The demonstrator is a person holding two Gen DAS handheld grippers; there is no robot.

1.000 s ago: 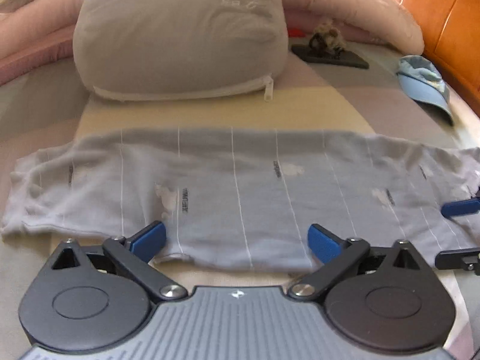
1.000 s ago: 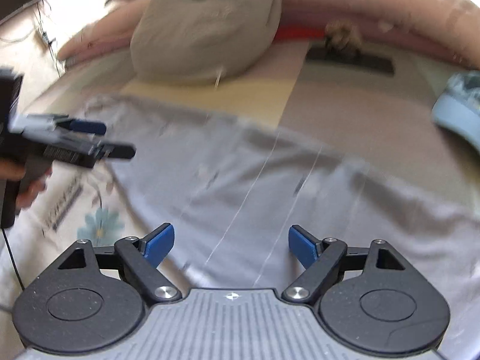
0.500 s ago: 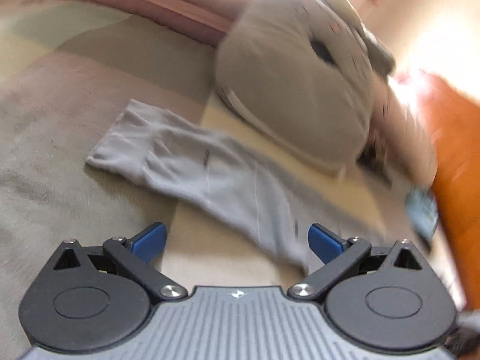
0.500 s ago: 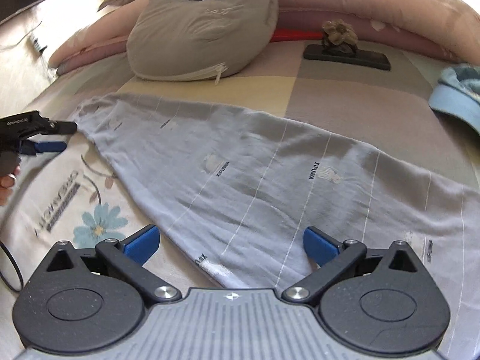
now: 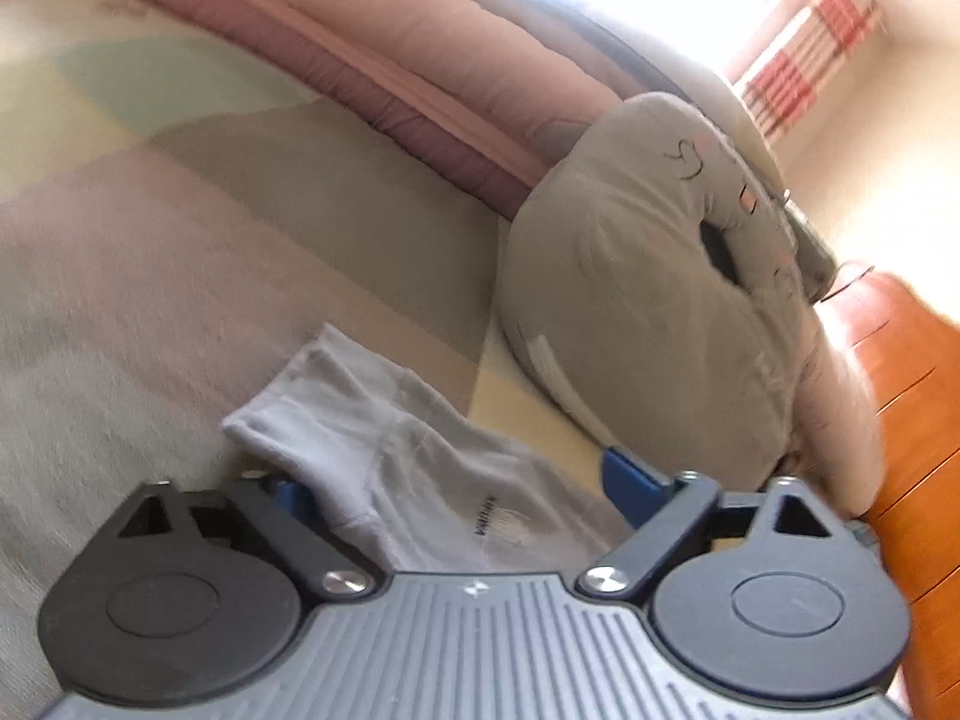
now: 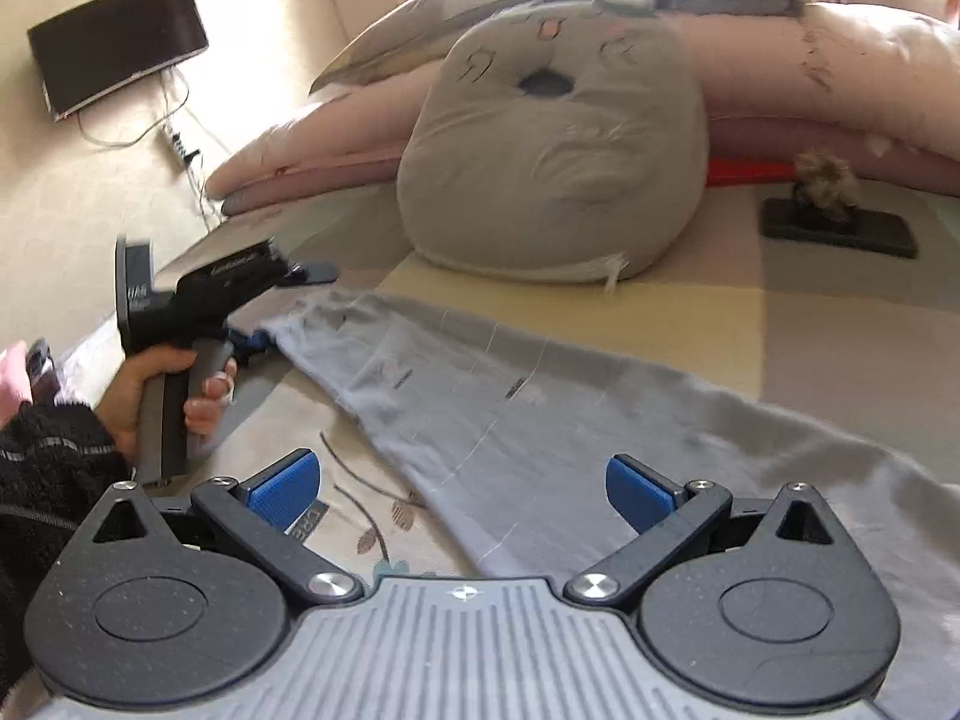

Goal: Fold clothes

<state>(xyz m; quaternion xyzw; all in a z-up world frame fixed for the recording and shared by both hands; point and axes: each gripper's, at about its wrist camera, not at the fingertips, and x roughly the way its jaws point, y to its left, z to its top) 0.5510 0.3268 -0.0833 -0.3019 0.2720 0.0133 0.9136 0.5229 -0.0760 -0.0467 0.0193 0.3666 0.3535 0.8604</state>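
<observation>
Bedding fills my left wrist view: a patchwork bedspread (image 5: pixel 252 252) in muted pink, green and tan, with a rolled pink quilt (image 5: pixel 420 90) along its far edge, an orange wooden headboard (image 5: pixel 912 432) at right, and a bright window with a red-checked curtain (image 5: pixel 804 78) above. A grey animal-face cushion (image 5: pixel 648 312) lies on the bed. The grey garment (image 5: pixel 408 480) lies flat on the spread, its narrow end reaching up and left, away from my left gripper (image 5: pixel 462 492). I see the jaws spread wide, one blue pad on each side of the cloth, nothing pinched; the left pad is partly hidden behind the fabric.

From my right wrist view the same cushion (image 6: pixel 558 162) sits against the quilt (image 6: pixel 840 90), with a dark wall-mounted screen (image 6: pixel 114 42) and a trailing cable on the cream wall at left. A dark phone (image 6: pixel 840 231) with a fluffy charm on it rests on the bed at right. The garment (image 6: pixel 600 420) stretches across the bed with its long axis running from upper left to lower right, widening toward the right. My right gripper (image 6: pixel 462 489) hovers over its near edge, jaws wide apart and holding nothing. At the garment's far left tip I see the left gripper (image 6: pixel 282 306), held in a hand (image 6: pixel 162 396), its fingers either side of the cloth end.
</observation>
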